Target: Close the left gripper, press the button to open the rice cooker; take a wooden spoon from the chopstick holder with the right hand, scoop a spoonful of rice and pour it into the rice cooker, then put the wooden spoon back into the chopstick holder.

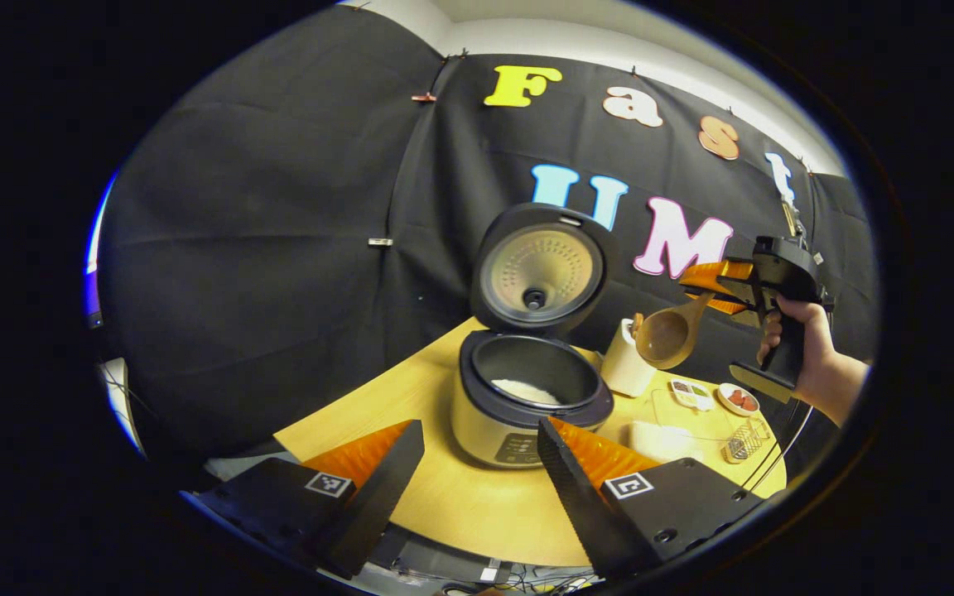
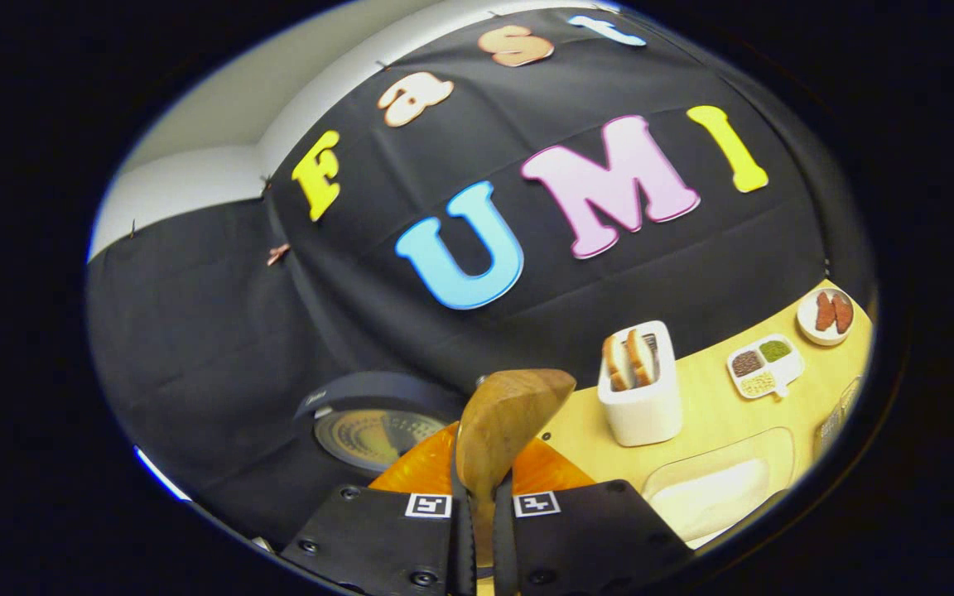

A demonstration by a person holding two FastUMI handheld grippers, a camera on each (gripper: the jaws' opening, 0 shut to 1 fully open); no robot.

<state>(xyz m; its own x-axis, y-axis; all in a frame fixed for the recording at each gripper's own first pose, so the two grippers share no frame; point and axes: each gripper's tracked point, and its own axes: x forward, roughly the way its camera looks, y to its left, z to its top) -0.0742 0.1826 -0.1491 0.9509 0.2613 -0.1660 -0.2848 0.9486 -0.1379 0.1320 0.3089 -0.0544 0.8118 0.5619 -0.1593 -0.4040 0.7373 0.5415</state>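
1. Left gripper view: the rice cooker (image 1: 527, 397) sits at 12 o'clock from my left gripper (image 1: 477, 463), lid up, white rice lying in the pot.
2. My left gripper's fingers stand spread, holding nothing.
3. At 2 o'clock, my right gripper (image 1: 713, 290) carries the wooden spoon (image 1: 669, 335) above the white chopstick holder (image 1: 628, 360), its bowl hanging lower than the handle.
4. Right gripper view: both fingers pinch the spoon's handle, and its long axis runs straight out from the gripper (image 2: 483, 513).
5. From there the holder (image 2: 643, 397) lies at 2 o'clock; I judge returning the spoon is the step left, and the right hand is nearer.
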